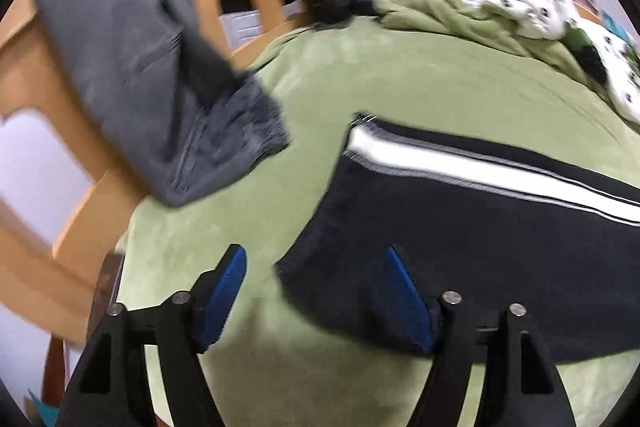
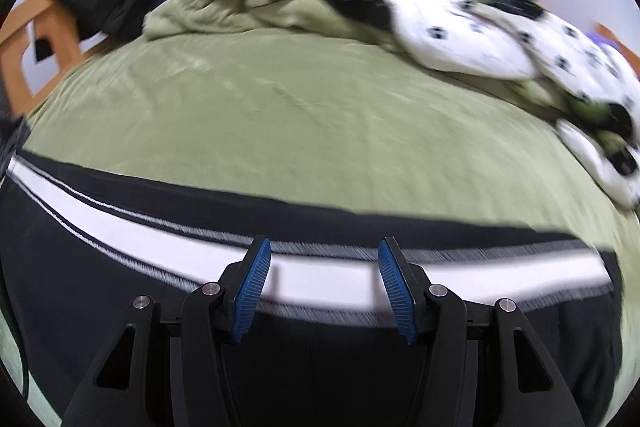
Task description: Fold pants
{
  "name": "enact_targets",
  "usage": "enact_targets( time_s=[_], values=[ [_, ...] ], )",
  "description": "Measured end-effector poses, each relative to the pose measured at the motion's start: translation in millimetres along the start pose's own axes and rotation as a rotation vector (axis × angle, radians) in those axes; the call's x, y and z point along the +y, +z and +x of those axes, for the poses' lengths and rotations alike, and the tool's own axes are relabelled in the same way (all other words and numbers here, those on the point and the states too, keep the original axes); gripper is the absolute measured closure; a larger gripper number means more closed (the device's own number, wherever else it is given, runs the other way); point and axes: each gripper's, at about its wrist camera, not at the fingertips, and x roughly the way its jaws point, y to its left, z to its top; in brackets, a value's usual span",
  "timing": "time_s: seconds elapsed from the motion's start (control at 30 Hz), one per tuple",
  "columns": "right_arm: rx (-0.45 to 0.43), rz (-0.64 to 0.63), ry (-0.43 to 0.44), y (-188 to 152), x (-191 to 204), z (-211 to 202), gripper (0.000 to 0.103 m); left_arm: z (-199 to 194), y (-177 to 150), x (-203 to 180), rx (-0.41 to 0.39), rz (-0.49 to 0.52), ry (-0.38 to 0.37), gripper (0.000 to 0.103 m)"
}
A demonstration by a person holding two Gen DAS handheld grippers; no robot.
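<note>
Your black pants (image 2: pixel 320 367) with the white side stripe lie flat across the green bed (image 2: pixel 280 115), near its front edge. Your right gripper (image 2: pixel 324 263) hovers over the stripe, jaws wide and empty. Your left gripper (image 1: pixel 316 267) hangs over the pants' end, jaws wide too.

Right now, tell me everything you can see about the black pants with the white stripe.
The black pants lie flat on the green bedspread, stretched sideways. The fabric looks soft and knit-like, with a broad white side stripe edged by thin white lines. One end shows in the left wrist view. Both the left tongs and the right tongs are open above them, gripping nothing. The pants look unfolded.
</note>
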Motion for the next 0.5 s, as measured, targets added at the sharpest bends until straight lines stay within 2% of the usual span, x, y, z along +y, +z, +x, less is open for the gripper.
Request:
enact_targets(
  time_s=[0.13,0.27,0.3,0.33,0.37,0.43,0.5],
  values=[
    [0.038,-0.124,0.093,12.4,29.3,25.3,0.048,-2.9,32.2,-21.7,-0.03,0.089,-0.043,0.03],
    [0.07,-0.272,0.051,11.7,58.1,48.9,0.048,0.8,52.4,-40.7,-0.06,0.124,-0.133,0.03],
    [0.067,-0.293,0.058,10.9,62.3,49.5,0.054,3.5,54.6,-45.2,-0.081,0.122,-0.17,0.03],
    [0.07,-0.302,0.088,11.1,64.0,48.2,0.084,5.8,54.7,-48.2,-0.088,0.116,-0.184,0.03],
    [0.094,-0.32,0.119,11.1,67.3,46.1,0.1,9.5,54.6,-51.1,-0.088,0.108,-0.197,0.03],
    [0.078,-0.384,0.077,7.8,75.8,40.5,0.1,21.7,51.3,-55.9,-0.06,0.093,-0.25,0.03],
    [0.034,-0.385,0.054,9.5,75.6,32.6,0.101,34.6,49.1,-57.1,-0.03,0.077,-0.285,0.03]
  ],
)
